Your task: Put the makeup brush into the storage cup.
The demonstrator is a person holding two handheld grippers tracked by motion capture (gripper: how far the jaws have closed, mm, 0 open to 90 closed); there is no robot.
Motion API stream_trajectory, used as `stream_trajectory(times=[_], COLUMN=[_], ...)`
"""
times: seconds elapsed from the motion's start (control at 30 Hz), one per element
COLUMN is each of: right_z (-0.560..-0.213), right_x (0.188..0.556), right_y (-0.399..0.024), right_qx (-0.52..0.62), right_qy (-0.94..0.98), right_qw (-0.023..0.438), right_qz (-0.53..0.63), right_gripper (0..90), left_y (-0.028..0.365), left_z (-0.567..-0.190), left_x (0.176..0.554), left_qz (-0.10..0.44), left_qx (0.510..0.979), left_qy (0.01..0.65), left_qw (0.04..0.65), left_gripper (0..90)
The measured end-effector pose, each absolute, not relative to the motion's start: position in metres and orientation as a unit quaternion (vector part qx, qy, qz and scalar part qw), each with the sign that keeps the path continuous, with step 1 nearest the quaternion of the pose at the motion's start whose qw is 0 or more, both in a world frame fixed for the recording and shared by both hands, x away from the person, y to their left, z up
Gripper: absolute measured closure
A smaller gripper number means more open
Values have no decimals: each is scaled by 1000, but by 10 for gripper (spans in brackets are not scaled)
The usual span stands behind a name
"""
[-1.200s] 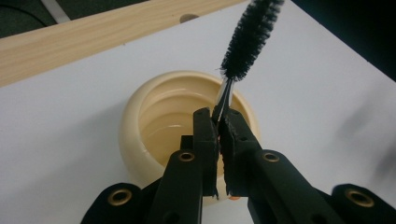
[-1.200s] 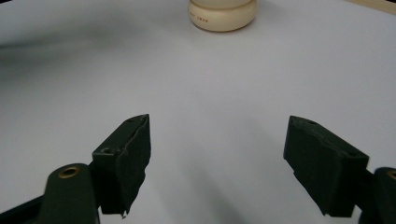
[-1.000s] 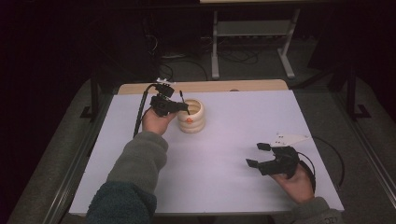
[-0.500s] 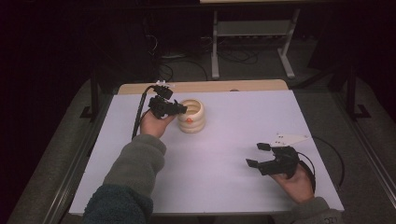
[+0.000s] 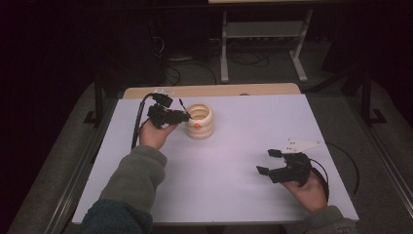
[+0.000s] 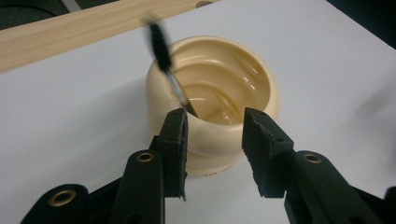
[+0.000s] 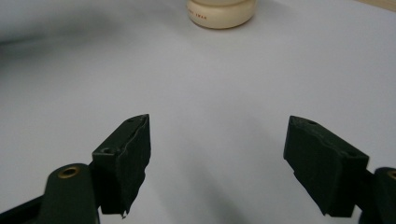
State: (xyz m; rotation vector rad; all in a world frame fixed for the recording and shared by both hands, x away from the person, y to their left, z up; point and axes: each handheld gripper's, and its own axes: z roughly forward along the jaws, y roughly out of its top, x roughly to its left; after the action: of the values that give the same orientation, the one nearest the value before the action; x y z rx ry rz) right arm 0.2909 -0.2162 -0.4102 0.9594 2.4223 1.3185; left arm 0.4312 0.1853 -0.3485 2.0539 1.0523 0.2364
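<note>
I am seeing my left gripper point(image 6: 212, 126), jaws just opening, releasing the thin black-tipped brush point(image 6: 164, 51) into the ribbed cream ceramic cup point(image 5: 200, 120) at 11 o'clock; right gripper point(image 5: 269, 161) is gaping empty at 4 o'clock.

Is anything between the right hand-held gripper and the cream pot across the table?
Nothing visible. The right hand-held gripper faces the cream pot over bare white table. The left hand-held gripper sits on the pot's far side.
</note>
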Motion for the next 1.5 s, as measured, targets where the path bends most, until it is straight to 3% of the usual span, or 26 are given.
stream_trajectory(times=[1.5], right_z=[-412], right_x=[293], right_y=[-219], right_qx=[331], right_qy=[825], right_qw=[122], right_qz=[442], right_gripper=[217], left_y=[200], left_z=[-372], left_x=[376], left_qz=[98], left_qx=[817], left_qy=[382], left_qw=[420], left_gripper=[488])
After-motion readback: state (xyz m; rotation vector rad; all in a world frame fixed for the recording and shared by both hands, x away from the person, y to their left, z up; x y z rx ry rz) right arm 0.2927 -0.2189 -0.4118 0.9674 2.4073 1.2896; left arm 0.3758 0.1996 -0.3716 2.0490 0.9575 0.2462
